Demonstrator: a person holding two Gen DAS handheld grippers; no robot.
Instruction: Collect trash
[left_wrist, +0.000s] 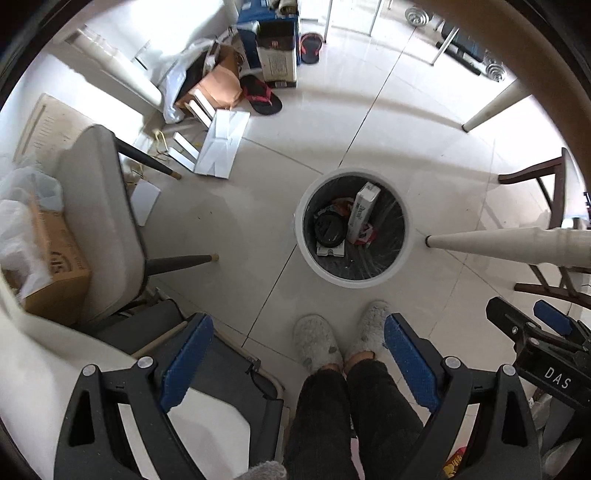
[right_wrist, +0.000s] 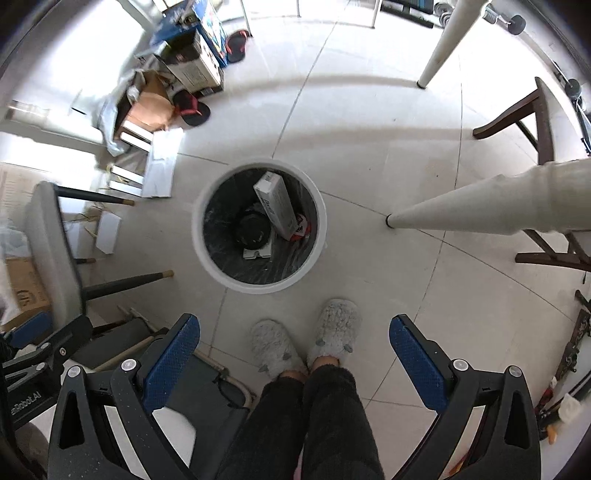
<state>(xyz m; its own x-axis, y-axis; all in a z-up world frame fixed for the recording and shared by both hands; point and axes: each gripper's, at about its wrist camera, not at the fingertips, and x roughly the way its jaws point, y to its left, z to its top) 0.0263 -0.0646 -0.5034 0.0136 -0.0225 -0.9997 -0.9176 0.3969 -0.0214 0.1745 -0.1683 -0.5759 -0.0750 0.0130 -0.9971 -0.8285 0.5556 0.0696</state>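
Note:
A round white trash bin (left_wrist: 302, 246) with a black liner stands on the tiled floor; it also shows in the right wrist view (right_wrist: 201, 254). Inside it lie a white carton (left_wrist: 362, 211), a black round lid (left_wrist: 329, 229) and wrappers; the carton (right_wrist: 275, 203) and lid (right_wrist: 253, 230) show in the right view too. My left gripper (left_wrist: 297, 354) is open and empty, held high above the floor near the bin. My right gripper (right_wrist: 295, 352) is open and empty, also above the floor; its body shows in the left view (left_wrist: 546, 343).
The person's legs and grey slippers (left_wrist: 317, 345) stand in front of the bin. A grey chair (left_wrist: 99, 221) stands left. White table legs (left_wrist: 509, 242) and a dark wooden chair (right_wrist: 535, 122) stand right. Cardboard, papers (left_wrist: 221, 142) and sandals (left_wrist: 262, 94) lie at the back left.

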